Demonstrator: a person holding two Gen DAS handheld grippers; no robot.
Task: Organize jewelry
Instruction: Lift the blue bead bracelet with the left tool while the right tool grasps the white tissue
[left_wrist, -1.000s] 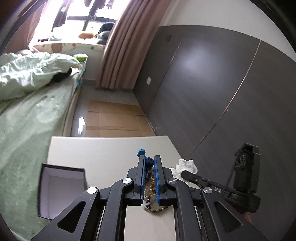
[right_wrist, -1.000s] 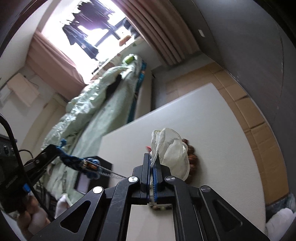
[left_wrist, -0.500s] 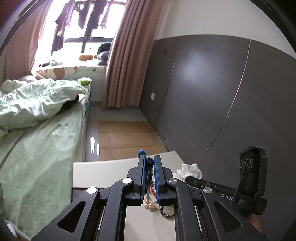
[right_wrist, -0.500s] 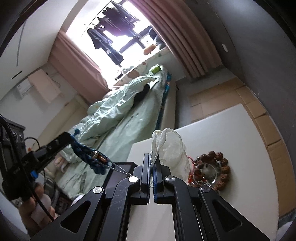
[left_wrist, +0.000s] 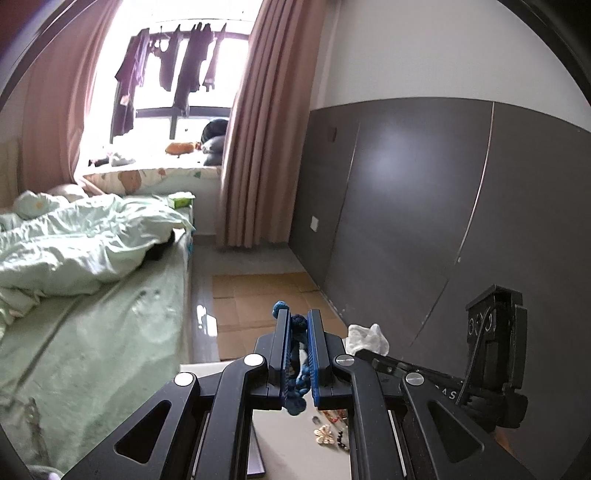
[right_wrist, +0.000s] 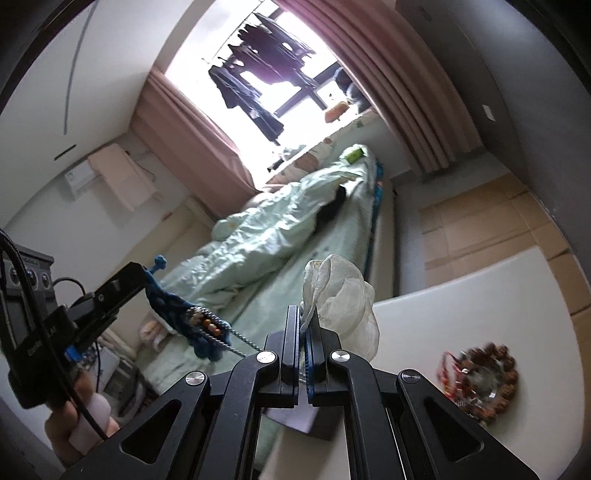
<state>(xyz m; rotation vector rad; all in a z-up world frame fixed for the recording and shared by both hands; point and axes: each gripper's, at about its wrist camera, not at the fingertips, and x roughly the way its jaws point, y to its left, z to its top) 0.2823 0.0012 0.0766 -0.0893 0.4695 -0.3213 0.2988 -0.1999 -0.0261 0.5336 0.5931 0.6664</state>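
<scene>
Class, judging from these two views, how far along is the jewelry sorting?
Nothing looks put away yet. In hand: the left gripper clamps a blue braided cord necklace, the right gripper a sheer white pouch. Left: the brown wooden bead bracelet and gold flower brooch lie loose on the white table.

white table (right_wrist: 461, 314) mostly bare, bead bracelets (right_wrist: 480, 373) at right, bed (right_wrist: 295, 236) alongside

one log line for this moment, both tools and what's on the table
left tool: shut on blue braided cord | right tool: shut on white organza pouch | wooden bead bracelet: lying on white table
</scene>
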